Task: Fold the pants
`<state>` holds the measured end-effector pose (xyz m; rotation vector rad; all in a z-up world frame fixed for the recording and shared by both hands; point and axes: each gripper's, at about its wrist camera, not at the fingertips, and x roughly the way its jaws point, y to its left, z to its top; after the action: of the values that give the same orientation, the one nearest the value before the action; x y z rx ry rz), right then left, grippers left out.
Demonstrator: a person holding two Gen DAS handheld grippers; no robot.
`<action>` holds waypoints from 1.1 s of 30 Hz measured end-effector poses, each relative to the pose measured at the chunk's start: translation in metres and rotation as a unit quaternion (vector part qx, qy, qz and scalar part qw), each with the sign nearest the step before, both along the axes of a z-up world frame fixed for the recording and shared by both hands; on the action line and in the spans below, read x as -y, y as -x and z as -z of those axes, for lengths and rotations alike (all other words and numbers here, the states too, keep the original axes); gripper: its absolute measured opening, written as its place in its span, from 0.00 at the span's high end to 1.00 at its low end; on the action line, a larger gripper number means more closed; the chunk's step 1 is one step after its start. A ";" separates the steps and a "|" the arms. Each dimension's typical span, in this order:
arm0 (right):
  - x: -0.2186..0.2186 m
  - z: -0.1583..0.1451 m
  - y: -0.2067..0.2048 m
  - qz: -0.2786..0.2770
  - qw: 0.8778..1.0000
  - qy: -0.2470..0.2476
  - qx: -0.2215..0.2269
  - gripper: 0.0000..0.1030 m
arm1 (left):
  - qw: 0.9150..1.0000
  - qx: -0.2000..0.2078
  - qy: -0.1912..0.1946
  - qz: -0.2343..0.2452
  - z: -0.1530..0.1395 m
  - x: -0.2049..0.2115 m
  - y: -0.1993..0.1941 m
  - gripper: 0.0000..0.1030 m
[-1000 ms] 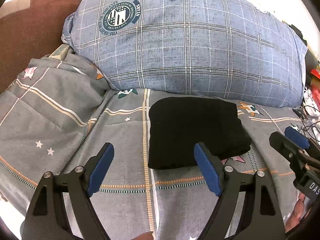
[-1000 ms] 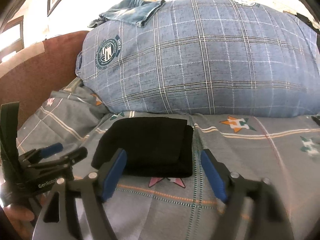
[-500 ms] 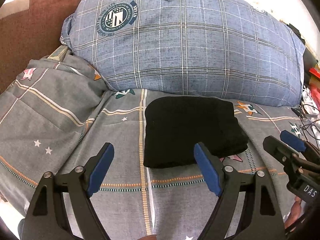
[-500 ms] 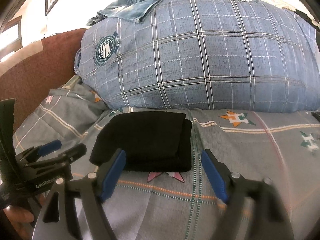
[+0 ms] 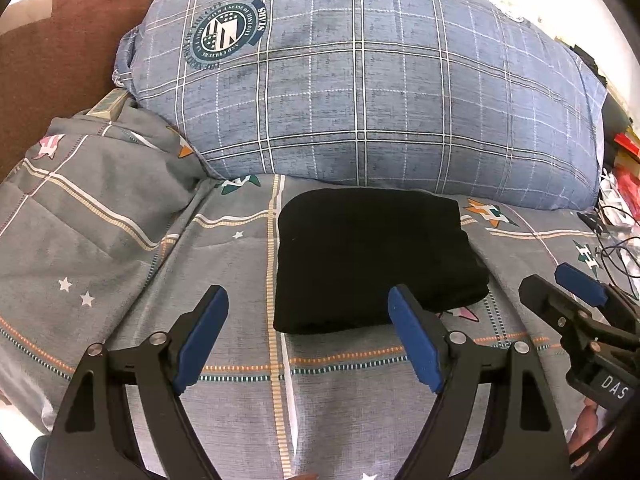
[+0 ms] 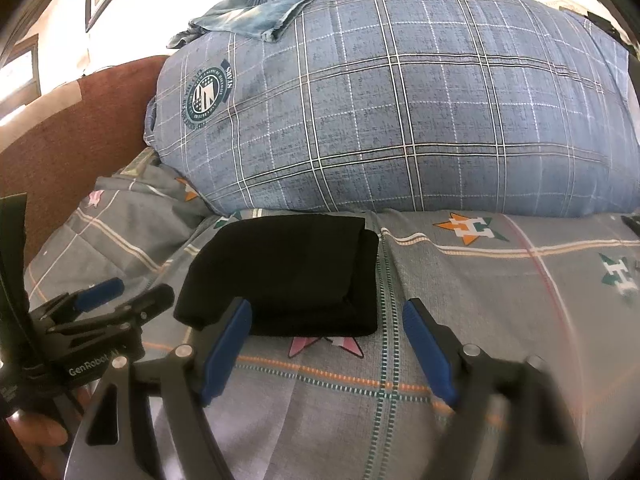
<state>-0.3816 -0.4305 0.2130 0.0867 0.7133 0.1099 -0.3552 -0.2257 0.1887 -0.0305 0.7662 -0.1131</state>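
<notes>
The black pants [image 5: 372,256] lie folded into a compact rectangle on the grey patterned bedspread [image 5: 120,248], just in front of a big blue plaid pillow. They also show in the right wrist view [image 6: 288,272]. My left gripper [image 5: 308,300] is open and empty, held just short of the pants' near edge. My right gripper [image 6: 328,308] is open and empty, near the pants' front right corner. Each gripper shows at the edge of the other's view: the right one [image 5: 560,284] and the left one [image 6: 128,292].
A large blue plaid pillow [image 5: 360,92] fills the back, with folded denim [image 6: 256,12] on top. A brown headboard [image 5: 52,68] stands at the left. Cables and clutter [image 5: 616,216] lie at the far right edge of the bed.
Both grippers have drawn back a little from the folded pants, which now sit slightly higher in both views. The pants have not moved on the bed.
</notes>
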 end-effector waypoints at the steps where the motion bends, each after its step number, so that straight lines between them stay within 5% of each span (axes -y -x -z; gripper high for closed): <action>1: 0.000 0.000 0.000 0.000 1.000 0.000 0.000 0.23 | 1.000 0.000 -0.001 0.000 0.000 0.000 0.000 0.20; 33: 0.002 0.006 0.000 0.005 1.000 0.002 -0.011 0.22 | 1.000 0.000 0.005 0.012 0.002 0.006 0.003 0.20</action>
<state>-0.3818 -0.4327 0.2073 0.0882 0.7352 0.0992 -0.3577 -0.2320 0.1865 -0.0305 0.7665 -0.1386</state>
